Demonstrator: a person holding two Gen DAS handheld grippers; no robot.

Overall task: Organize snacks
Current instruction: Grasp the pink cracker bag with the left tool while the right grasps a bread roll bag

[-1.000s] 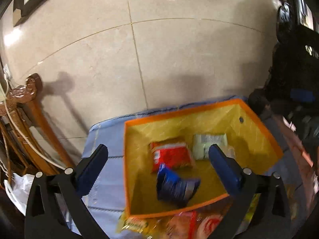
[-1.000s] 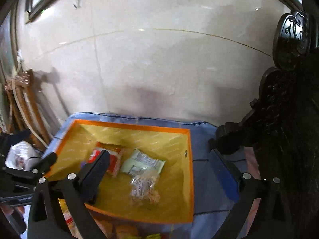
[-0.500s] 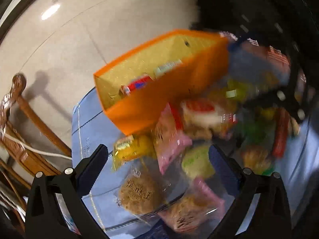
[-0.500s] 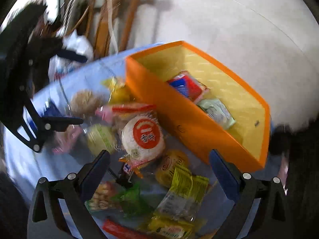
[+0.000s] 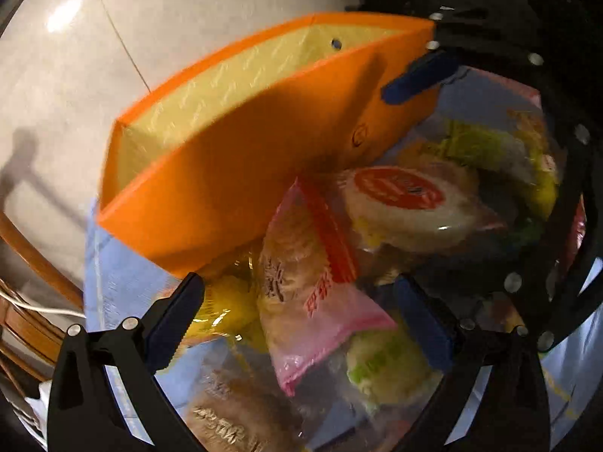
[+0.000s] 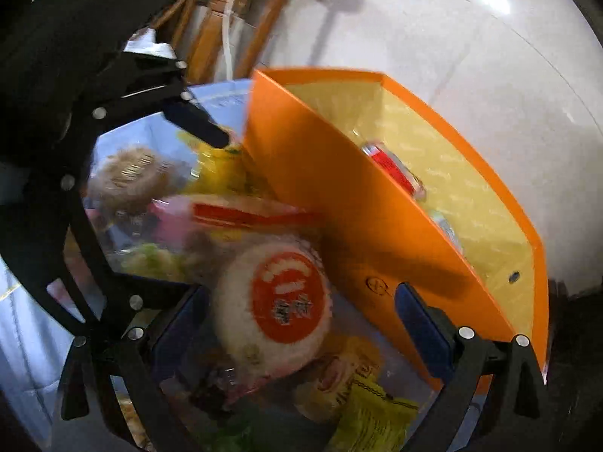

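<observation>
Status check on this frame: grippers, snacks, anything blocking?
Left gripper open over pink packet. Right gripper open around round red-label cake. Orange box beside pile; nothing blocking.

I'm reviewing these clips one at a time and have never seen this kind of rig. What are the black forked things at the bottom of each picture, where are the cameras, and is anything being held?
There is no robot here: a person holds a two-finger gripper in each hand, and each gripper carries a wide-angle camera looking forward along its blue-padded fingers. One picture comes from the left gripper, the other from the right gripper. Both have their jaws wide open and hold nothing. Below them, on a light blue cloth, lies a pile of wrapped snacks beside an orange box with a yellow lining. The left gripper hangs over a pink packet; the right over a round white cake with a red label. A red packet already lies in the box.
</observation>
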